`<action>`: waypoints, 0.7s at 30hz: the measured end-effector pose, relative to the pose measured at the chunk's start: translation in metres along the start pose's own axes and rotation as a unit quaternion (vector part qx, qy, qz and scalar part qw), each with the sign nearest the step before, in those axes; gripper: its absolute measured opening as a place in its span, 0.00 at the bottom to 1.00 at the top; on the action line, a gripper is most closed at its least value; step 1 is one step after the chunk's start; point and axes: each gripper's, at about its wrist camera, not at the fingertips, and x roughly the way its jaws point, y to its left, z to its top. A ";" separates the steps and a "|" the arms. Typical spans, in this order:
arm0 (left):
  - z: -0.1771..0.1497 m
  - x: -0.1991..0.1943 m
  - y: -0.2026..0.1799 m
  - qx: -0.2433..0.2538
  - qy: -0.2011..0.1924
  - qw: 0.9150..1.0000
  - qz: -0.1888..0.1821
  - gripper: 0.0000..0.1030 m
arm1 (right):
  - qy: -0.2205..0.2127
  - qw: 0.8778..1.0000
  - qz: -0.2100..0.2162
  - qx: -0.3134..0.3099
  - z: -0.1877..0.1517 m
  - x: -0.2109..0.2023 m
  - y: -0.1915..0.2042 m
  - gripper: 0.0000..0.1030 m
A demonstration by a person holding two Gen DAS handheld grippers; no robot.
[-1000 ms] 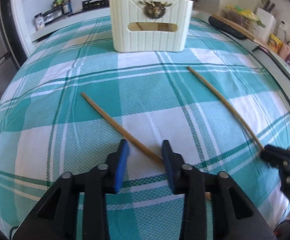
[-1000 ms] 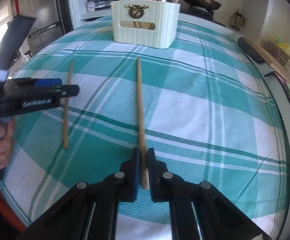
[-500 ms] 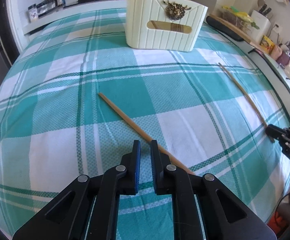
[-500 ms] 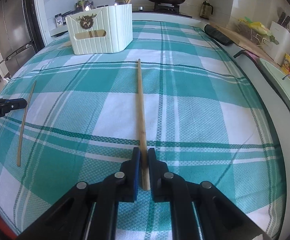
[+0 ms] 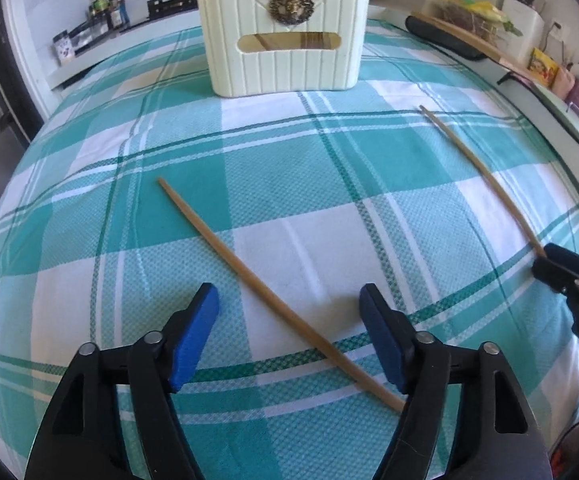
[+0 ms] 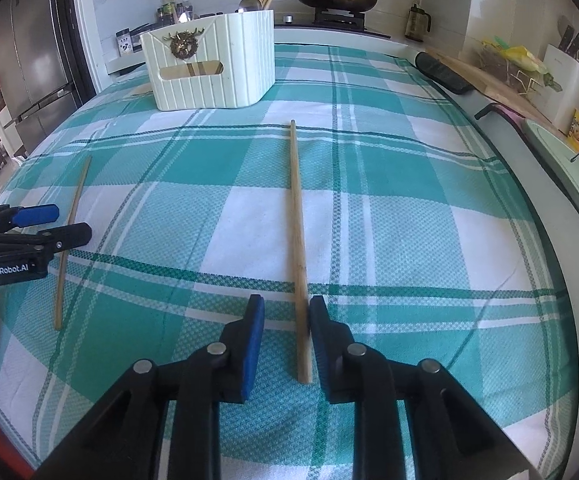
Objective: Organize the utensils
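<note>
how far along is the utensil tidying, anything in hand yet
Done: the cream holder already has chopsticks and a spoon standing in it. In hand: nothing. The left tool and the right tool have just been opening, and each straddles a chopstick lying flat on the checked cloth, unpinched. Left: the left chopstick and the right chopstick both still need gripping and dropping in.

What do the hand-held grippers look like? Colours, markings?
Both match: the left hand-held gripper and right hand-held gripper have black plastic scissor-style arms with silver rivets and blue pads. From the right wrist view, white "GenRobot.AI" lettering marks the left one's side.
</note>
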 end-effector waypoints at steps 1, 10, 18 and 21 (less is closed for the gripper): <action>0.000 -0.002 -0.002 0.010 -0.001 1.000 -0.007 0.46 | 0.000 1.000 0.000 0.000 0.000 0.000 0.000 0.23; -0.009 -0.015 0.027 0.047 0.019 0.998 -0.027 0.08 | 0.001 1.000 -0.010 -0.005 -0.001 -0.001 -0.003 0.23; -0.015 -0.018 0.055 0.007 0.021 0.999 -0.027 0.24 | 0.004 1.000 -0.009 0.003 0.001 -0.002 -0.006 0.34; -0.016 -0.018 0.052 0.007 0.013 1.000 -0.022 0.57 | -0.008 1.000 -0.013 0.001 0.003 -0.006 -0.004 0.53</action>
